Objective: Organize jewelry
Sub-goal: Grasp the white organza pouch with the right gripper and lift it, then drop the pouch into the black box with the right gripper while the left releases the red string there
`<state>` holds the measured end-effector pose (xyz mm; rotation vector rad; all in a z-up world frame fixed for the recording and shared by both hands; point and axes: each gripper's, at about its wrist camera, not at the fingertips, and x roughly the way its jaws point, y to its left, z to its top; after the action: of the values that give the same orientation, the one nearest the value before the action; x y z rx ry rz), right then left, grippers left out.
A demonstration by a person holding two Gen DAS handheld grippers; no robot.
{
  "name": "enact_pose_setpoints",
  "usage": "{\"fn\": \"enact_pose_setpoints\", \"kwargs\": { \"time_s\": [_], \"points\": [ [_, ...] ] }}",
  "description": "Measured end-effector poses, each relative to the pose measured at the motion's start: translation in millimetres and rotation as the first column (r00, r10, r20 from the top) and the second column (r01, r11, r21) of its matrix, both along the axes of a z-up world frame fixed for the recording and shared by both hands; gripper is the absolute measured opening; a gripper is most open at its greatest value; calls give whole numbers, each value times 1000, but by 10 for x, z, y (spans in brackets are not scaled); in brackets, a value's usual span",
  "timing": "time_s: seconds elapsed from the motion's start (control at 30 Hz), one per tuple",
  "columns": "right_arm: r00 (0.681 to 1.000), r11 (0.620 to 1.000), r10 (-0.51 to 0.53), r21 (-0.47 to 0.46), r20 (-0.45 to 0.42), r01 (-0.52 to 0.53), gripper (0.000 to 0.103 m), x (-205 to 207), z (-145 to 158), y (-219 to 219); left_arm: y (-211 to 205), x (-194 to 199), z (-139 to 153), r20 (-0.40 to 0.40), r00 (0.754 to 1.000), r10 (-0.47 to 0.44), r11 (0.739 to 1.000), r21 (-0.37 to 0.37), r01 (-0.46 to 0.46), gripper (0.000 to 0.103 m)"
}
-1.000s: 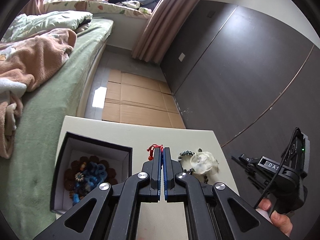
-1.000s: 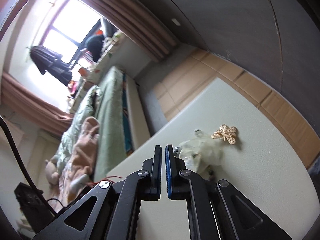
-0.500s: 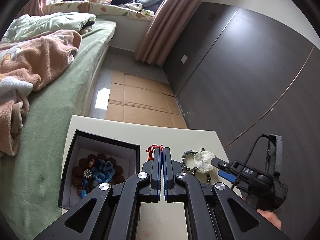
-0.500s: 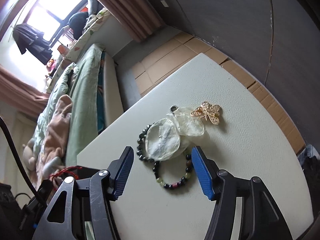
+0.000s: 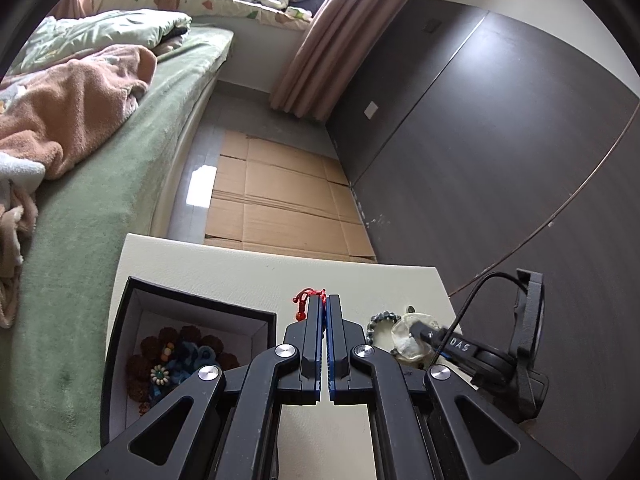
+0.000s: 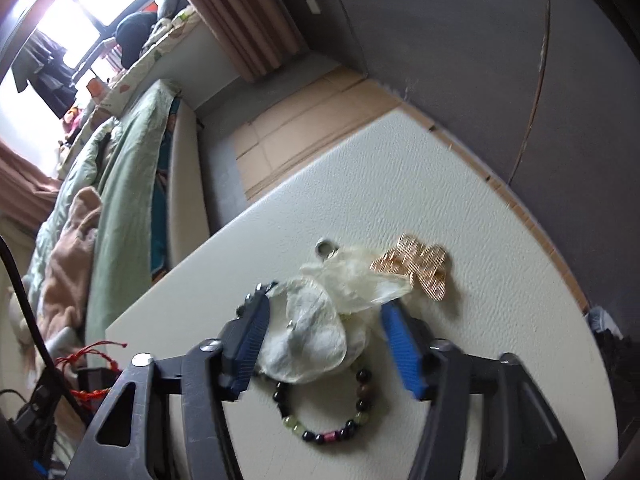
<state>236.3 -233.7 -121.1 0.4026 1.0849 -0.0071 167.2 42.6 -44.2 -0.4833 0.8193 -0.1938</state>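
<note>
We pinch the red cord bracelet (image 5: 307, 300) in our left gripper (image 5: 324, 308) at lower centre, while our right gripper (image 6: 324, 316), fingers spread, straddles the crumpled clear bag (image 6: 320, 332) on the bench (image 6: 500, 240).

a bed (image 5: 100, 184) with a green sheet lies at the left, a brown blanket (image 5: 68, 108) crumpled on it. flat cardboard (image 5: 280, 208) covers the floor beside a dark wall (image 5: 500, 160). a brown curtain (image 5: 320, 48) hangs near the window (image 6: 60, 28).
</note>
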Motion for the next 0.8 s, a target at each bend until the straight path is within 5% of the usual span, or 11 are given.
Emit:
{"fn": "enact_pose_setpoints", "kwargs": {
  "time_s": [0.03, 0.2, 0.5, 0.8],
  "points": [
    [1000, 1000, -1, 2, -12, 1, 11, 11, -19, -5, 4, -2, 2, 0, 1000, 1, 1000, 0, -1, 1],
    [1000, 997, -25, 77, -3, 25, 4, -31, -30, -89, 42, -71, 24, 2, 1000, 9, 1000, 1, -9, 1],
    [996, 987, -28, 159, 86, 15, 4, -235, 211, -140, 140, -248, 112, 24, 999, 33, 999, 7, -33, 1],
    [972, 968, 47, 231, 230, -102, 4, -498, 596, 98, 271, -437, 199, 49, 997, 60, 998, 25, -61, 1]
  ]
}}
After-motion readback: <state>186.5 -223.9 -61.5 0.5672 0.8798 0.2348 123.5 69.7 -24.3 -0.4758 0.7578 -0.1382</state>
